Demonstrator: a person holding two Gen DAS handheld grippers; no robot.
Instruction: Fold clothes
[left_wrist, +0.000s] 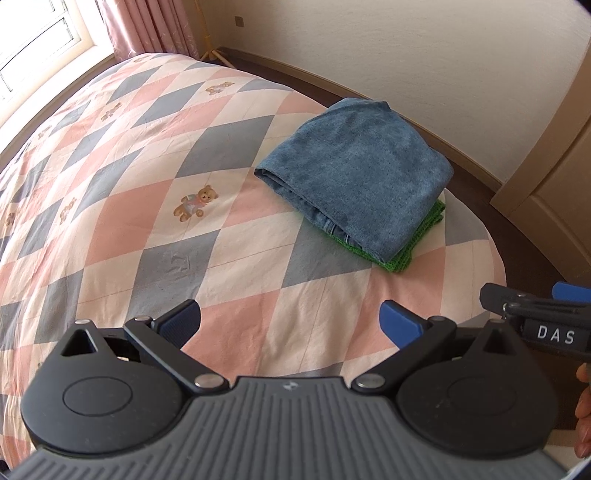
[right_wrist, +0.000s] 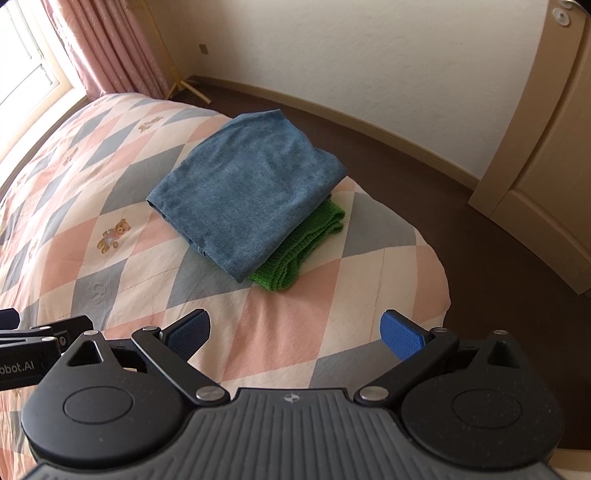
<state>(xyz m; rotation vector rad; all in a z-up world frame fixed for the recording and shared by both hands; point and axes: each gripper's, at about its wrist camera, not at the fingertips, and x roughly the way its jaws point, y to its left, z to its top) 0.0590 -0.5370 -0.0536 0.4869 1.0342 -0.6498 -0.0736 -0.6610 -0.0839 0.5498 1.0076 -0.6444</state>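
A folded blue garment (left_wrist: 360, 177) (right_wrist: 247, 192) lies on top of a folded green knitted garment (left_wrist: 399, 254) (right_wrist: 303, 251) near the corner of the bed. My left gripper (left_wrist: 290, 321) hovers open over the quilt, well short of the stack, with nothing between its blue pads. My right gripper (right_wrist: 295, 332) is also open and empty, held just in front of the stack. Each gripper shows at the edge of the other's view: the right one (left_wrist: 535, 314) and the left one (right_wrist: 37, 343).
The bed carries a quilt (left_wrist: 147, 184) (right_wrist: 92, 258) of pink, grey and white diamonds with teddy bears. Dark floor (right_wrist: 480, 258), a cream wall and a wardrobe (right_wrist: 546, 166) lie to the right. Pink curtains (right_wrist: 110, 48) and a window are at the back left. A person's fingers (left_wrist: 583, 413) show at the right edge.
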